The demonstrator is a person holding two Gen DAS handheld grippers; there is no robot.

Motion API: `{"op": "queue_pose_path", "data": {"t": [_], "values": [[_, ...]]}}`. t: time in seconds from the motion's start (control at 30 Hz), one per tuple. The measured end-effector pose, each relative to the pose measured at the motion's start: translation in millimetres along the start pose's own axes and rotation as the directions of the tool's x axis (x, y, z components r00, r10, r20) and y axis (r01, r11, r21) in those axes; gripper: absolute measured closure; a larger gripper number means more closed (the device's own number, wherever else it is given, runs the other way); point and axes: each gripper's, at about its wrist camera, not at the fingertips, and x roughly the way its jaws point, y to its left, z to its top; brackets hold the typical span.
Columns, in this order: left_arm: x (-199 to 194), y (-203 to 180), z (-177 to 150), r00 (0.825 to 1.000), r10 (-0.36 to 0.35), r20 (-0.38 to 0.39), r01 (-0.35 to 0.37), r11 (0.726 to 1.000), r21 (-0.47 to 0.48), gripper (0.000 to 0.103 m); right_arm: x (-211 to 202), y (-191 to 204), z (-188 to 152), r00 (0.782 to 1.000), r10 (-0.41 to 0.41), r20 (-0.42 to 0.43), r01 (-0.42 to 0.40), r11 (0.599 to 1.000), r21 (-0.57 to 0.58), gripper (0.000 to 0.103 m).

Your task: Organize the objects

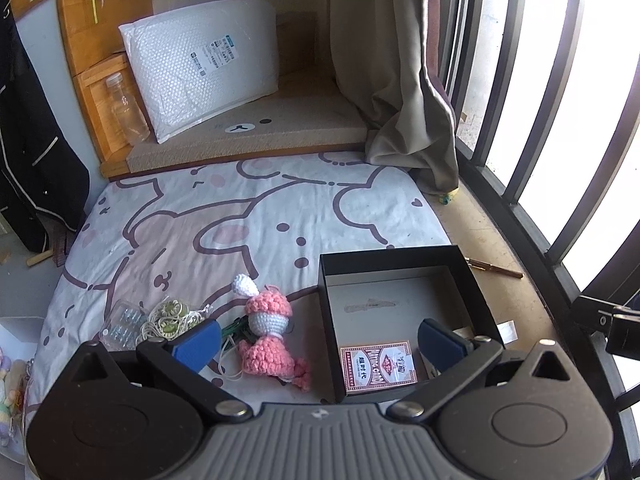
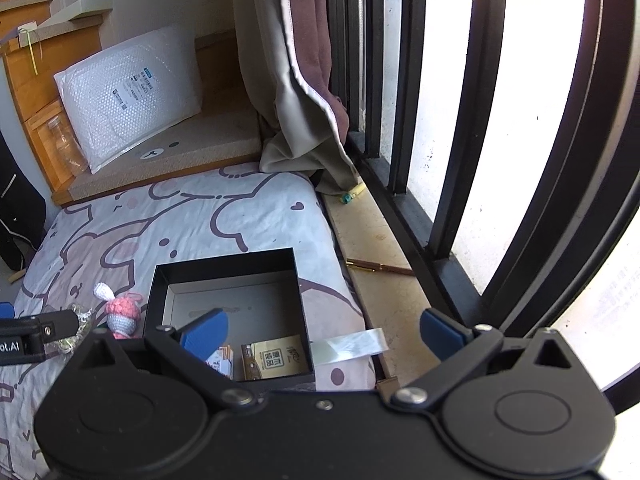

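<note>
Two claws hang spread and empty over the bed (image 1: 248, 216), the left claw (image 1: 316, 340) straddling the near-left wall of the black box (image 1: 404, 258) and the right claw (image 2: 322, 334) standing over the box's near-right corner.

A deck of playing cards (image 1: 378, 366) already lies flat in the near part of the box, with a yellow packet (image 2: 274, 356) beside it. Left of the box on the sheet wait the pink crocheted doll (image 1: 266, 322), a tangle of cord with round charms (image 1: 170, 318) and a clear blister pack (image 1: 122, 320).

The step in hand looks like fetching the next loose thing, probably the doll, since it lies nearest the left claw. To do it well, shift the left claw away from the box wall, centre the fingers on the doll's firm grey-white head or pink hat rather than its floppy lower part, close gently, lift clear of the wall, then lower it into the bare far half of the box so the cards stay put. Watch the dark green piece beside the doll; it may be tied to it or to the cord.

Hidden matter: the left claw's body covers the doll's lower end and the box's near wall. A small orange-and-white box (image 2: 222, 360) shows only in part behind the right claw's left finger. What the blister pack holds is too small to tell.
</note>
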Motion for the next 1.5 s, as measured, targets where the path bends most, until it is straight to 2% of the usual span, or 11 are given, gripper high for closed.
{"op": "queue_pose_path", "data": {"t": [0.77, 1.13, 1.5], "values": [[0.1, 20.1, 2.1, 0.999, 0.017, 0.033, -0.017, 1.000, -0.021, 0.000, 8.0, 7.5, -0.2, 1.000, 0.006, 0.001, -0.006, 1.000, 0.005, 0.000], [-5.3, 65.1, 0.4, 0.996, 0.086, 0.033, -0.083, 0.993, -0.081, 0.000, 17.6, 51.1, 7.0, 0.998, 0.063, -0.008, -0.063, 0.996, -0.057, 0.000], [-14.7, 115.1, -4.4, 0.986, 0.164, 0.031, -0.157, 0.974, -0.163, 0.000, 20.3, 106.6, 11.7, 0.989, 0.147, -0.012, -0.148, 0.981, -0.129, 0.000]]}}
